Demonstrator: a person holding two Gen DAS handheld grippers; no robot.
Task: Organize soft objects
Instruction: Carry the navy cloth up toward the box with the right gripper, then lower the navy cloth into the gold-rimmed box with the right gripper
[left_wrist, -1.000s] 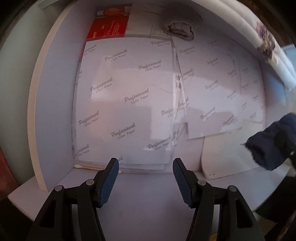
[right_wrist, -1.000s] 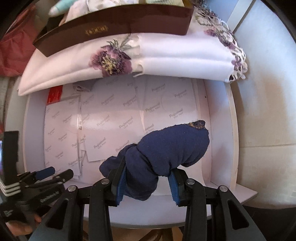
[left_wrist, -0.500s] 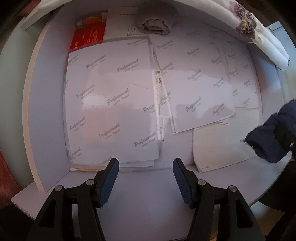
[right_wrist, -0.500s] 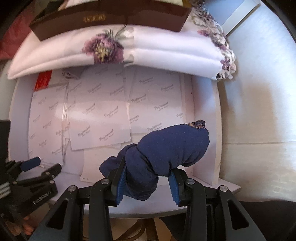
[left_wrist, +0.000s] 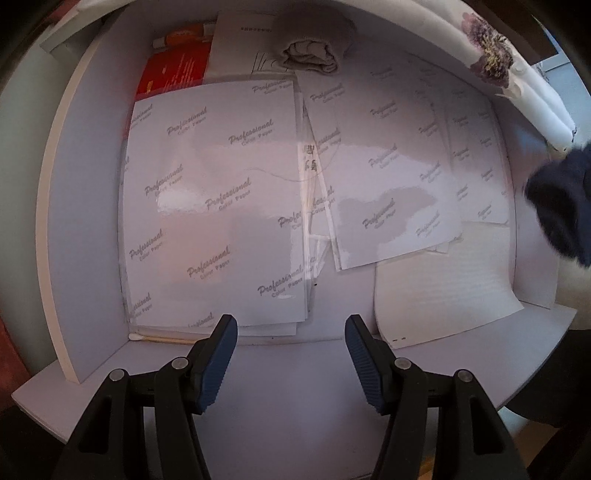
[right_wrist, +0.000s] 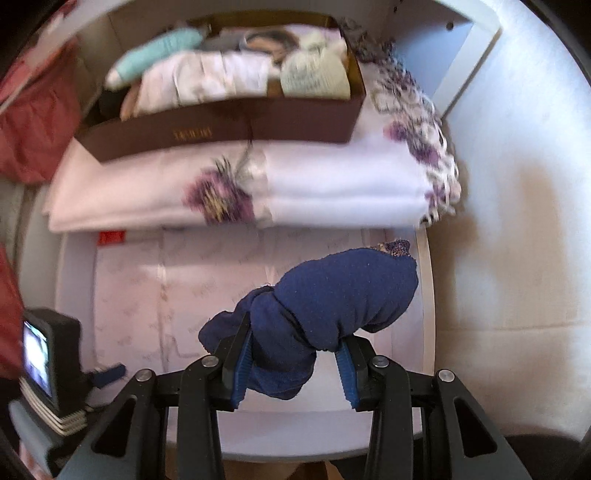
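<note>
A rolled dark blue sock (right_wrist: 325, 306) sits clamped between the blue pads of the right hand-held gripper (right_wrist: 295, 363), its jaws partly closed and pressing on the narrower end of the roll. The thicker end sticks out ahead and to the right, with a small speckled patch at its tip. The sock hangs above the white shelf (right_wrist: 77, 280), clear of the glossy paper sheets (right_wrist: 221, 277) that cover the shelf floor.

Beyond it lies a folded white cloth with purple flowers (right_wrist: 314, 188), and on that cloth rests a brown box (right_wrist: 258, 129) filled with soft things, among them a mint green roll (right_wrist: 155, 55) and a pale knitted bundle (right_wrist: 317, 70); this part of the view is blurred.

The left hand-held gripper (left_wrist: 291, 354) points down at the same shelf with its jaws standing apart and nothing between them. Below it spread sheets printed "Professional Color Paper" (left_wrist: 218, 199). A rolled grey sock (left_wrist: 314, 55) lies at the far side of the shelf, beside a red packet (left_wrist: 173, 70). A cotton swab (left_wrist: 159, 338) lies along the near edge of the sheets.
</note>
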